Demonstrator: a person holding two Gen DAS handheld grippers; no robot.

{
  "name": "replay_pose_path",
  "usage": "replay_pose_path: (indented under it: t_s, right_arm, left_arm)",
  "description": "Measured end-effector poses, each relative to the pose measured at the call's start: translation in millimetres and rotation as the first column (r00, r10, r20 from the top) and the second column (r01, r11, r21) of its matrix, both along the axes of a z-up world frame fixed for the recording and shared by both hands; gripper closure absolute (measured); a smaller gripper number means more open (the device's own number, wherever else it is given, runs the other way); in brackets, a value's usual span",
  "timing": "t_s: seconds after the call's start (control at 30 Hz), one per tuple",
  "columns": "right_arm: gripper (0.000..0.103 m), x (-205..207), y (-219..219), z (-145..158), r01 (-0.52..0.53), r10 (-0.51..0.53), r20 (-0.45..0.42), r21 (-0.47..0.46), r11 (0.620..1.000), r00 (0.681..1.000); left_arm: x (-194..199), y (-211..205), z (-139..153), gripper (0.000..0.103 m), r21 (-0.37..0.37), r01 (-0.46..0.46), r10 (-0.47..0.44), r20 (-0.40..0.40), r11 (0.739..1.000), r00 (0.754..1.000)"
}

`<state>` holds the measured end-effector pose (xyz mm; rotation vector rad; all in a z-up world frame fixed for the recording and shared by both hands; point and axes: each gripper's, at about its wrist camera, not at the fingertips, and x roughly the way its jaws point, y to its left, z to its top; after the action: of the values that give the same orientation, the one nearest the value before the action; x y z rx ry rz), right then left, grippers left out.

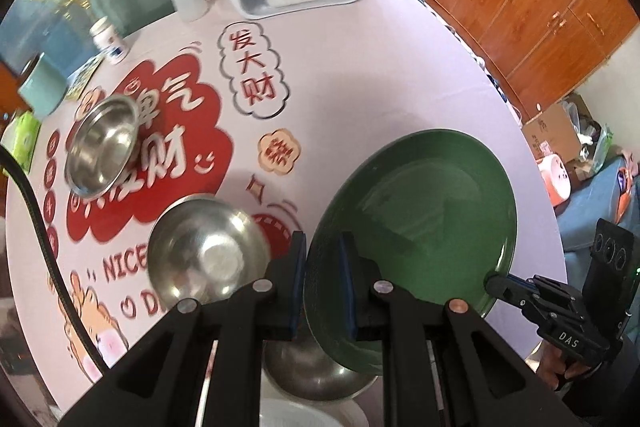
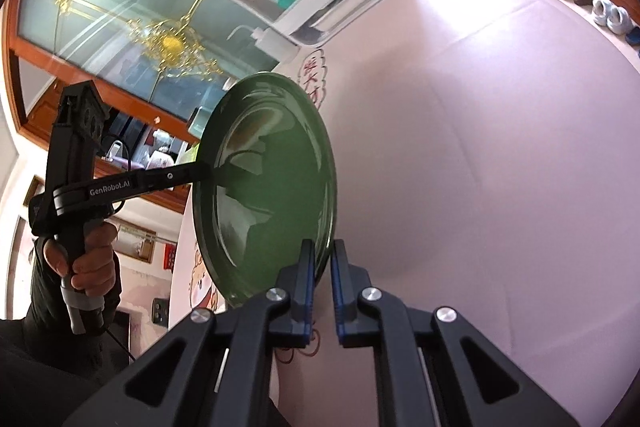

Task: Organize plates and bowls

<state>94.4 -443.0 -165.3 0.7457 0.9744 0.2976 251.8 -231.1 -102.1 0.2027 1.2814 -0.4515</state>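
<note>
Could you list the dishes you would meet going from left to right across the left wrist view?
Upper steel bowl → lower steel bowl → green plate, gripped at opposite rims by the left gripper and right gripper.

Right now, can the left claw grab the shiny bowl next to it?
Probably not yet. The left claw is shut on the green plate, so its fingers are full. The steel bowl sits close beside it with nothing between them.

Bright, even daylight; the steel bowls [image 1: 208,251] blur with motion, the green plate [image 2: 272,187] shows soft reflections (fisheye bending and dark vignette at the edges).
</note>
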Motion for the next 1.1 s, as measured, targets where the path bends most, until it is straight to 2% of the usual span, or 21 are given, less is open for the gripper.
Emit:
replay_pose_path:
  t_s: [0.33,0.6,0.87,1.1]
  right_arm:
    - [0.096,-9.6,38.9,24.8,-0.090,0.091,0.035,-0.038,0.995,0.995]
    - [0.096,-24.3,73.8,41.1,-0.107,0.111,0.058,-0.064,0.992,0.992]
    - [0.096,-48.7,111.5,49.3,-0.111,0.116,0.067,-0.078,0.991,0.991]
    - [0.096,-68.7,140.9,42.9,-0.096,0.100,0.039,-0.079,0.992,0.994]
  left_arm:
    - [-38.0,61.5,13.4,0.089,-0.041,-0.090,0.091,0.009,0.995,0.996]
    - [-70.8,112.0,22.2,0.089,-0.067,-0.140,0.141,0.001,0.988,0.990]
    - [-96.1,156.1,20.2,0.089,-0.091,-0.144,0.142,-0.030,0.985,0.989]
    - [-116.3,188.4,9.9,0.089,-0.094,-0.138,0.133,-0.063,0.986,0.989]
